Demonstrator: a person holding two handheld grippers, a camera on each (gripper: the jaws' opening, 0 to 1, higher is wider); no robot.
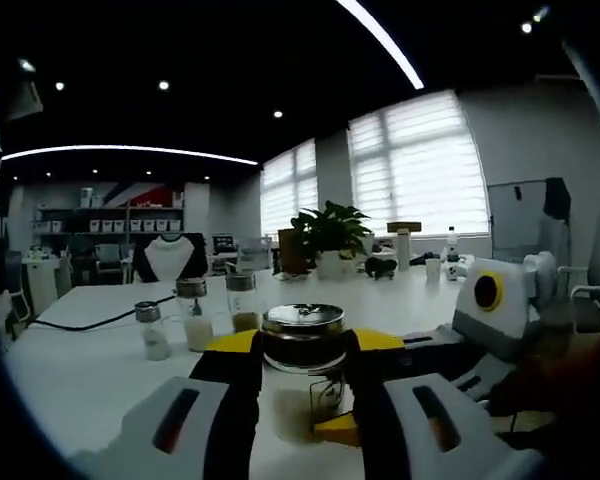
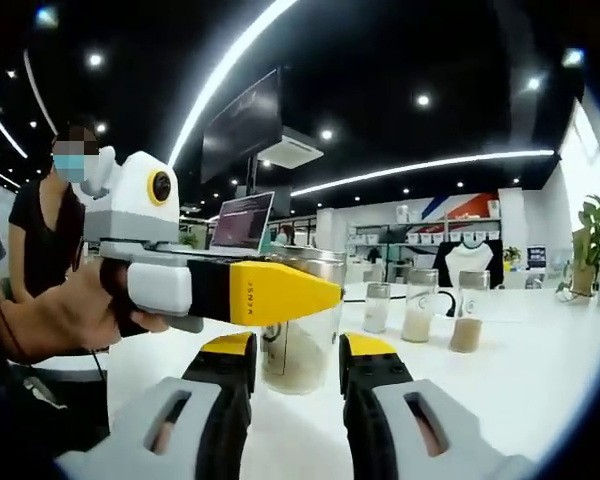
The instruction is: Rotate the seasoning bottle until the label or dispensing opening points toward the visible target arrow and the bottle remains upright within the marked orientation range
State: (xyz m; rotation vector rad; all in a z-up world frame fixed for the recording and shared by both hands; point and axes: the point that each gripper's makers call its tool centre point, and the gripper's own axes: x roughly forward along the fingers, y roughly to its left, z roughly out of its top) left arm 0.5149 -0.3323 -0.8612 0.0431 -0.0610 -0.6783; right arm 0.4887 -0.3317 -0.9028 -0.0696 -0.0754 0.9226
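Observation:
The seasoning bottle, a clear glass jar with a metal lid, stands upright on the white table. My left gripper is shut on its upper part, just below the lid. In the right gripper view the same bottle holds pale powder, and my right gripper is shut on its lower body, jaws against both sides. The left gripper, held by a hand, reaches in from the left at the bottle's top. The right gripper's yellow fingertip shows low beside the bottle's base. I see no arrow or marking.
Three smaller lidded bottles stand in a row behind, also seen as bottles on the right. A black cable crosses the table's left. A potted plant and cups sit far back. A person and a laptop are left.

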